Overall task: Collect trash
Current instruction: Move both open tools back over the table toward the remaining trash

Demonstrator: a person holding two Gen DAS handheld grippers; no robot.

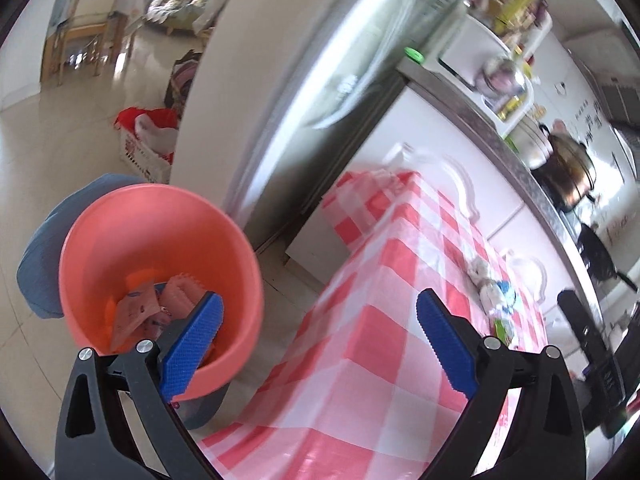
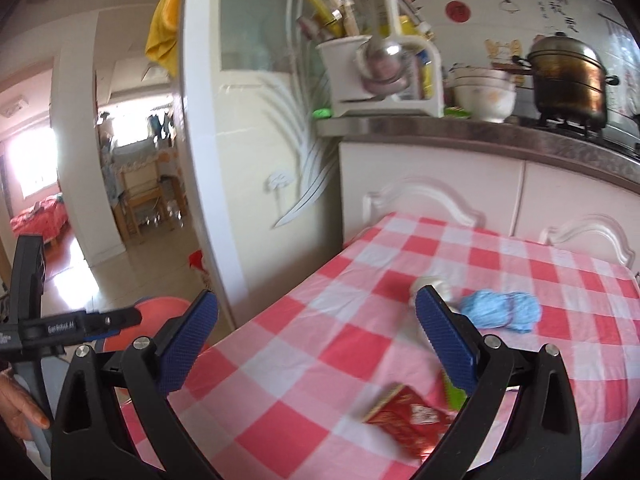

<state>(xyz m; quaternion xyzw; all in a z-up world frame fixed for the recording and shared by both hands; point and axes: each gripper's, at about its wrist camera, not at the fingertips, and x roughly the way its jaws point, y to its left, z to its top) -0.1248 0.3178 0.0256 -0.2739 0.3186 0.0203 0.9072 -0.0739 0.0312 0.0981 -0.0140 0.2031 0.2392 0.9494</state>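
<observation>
A pink bin [image 1: 160,240] stands on the floor left of the table and holds several wrappers [image 1: 136,308]. My left gripper [image 1: 316,340] is open and empty, above the bin's rim and the table's left edge. My right gripper [image 2: 316,340] is open and empty over the red-and-white checked tablecloth [image 2: 304,360]. On the cloth lie a red packet [image 2: 408,416], a green wrapper [image 2: 454,394], a crumpled blue wad [image 2: 500,312] and a white wad [image 2: 434,284] partly behind my right finger. The trash also shows small in the left wrist view [image 1: 496,296]. The bin's rim shows in the right wrist view [image 2: 160,304].
Kitchen cabinets [image 2: 440,184] and a counter [image 2: 480,132] with a pot [image 2: 568,80], bowls [image 2: 484,92] and a utensil rack [image 2: 372,68] stand behind the table. A sliding door frame [image 2: 204,140] is left of it. A blue cushion [image 1: 40,252] and a white basket [image 1: 148,152] sit on the floor.
</observation>
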